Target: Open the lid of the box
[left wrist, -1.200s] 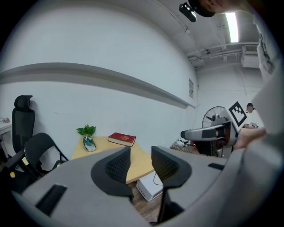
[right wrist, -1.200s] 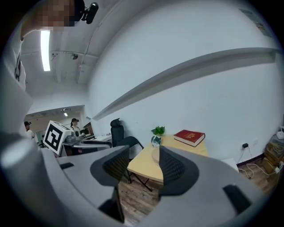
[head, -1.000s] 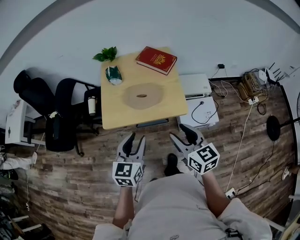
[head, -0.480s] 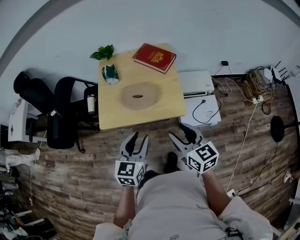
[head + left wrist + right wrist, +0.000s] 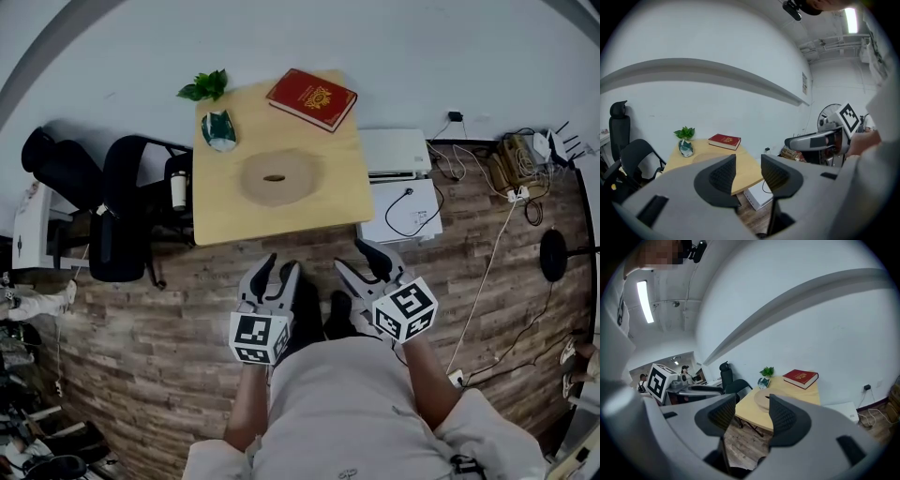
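Observation:
The box is a flat red book-shaped case (image 5: 311, 97) with a gold emblem, lying closed at the far right corner of the wooden table (image 5: 281, 217). It also shows as the red box (image 5: 724, 140) in the left gripper view and the red box (image 5: 800, 377) in the right gripper view. Both grippers hang over the floor, well short of the table. My left gripper (image 5: 278, 265) (image 5: 747, 161) has its jaws opening, with nothing between them. My right gripper (image 5: 354, 255) (image 5: 751, 401) stands open and empty.
A round wooden mat (image 5: 277, 177) lies mid-table, and a small plant (image 5: 204, 89) in a green vase (image 5: 217, 129) stands at the far left. Black chairs (image 5: 122, 225) crowd the table's left side. White boxes (image 5: 403, 211) and cables (image 5: 511, 183) lie on the floor at right.
The table has slid a little up and left in the head view. Both grippers stay low in front of the body, the left one's jaws slightly wider.

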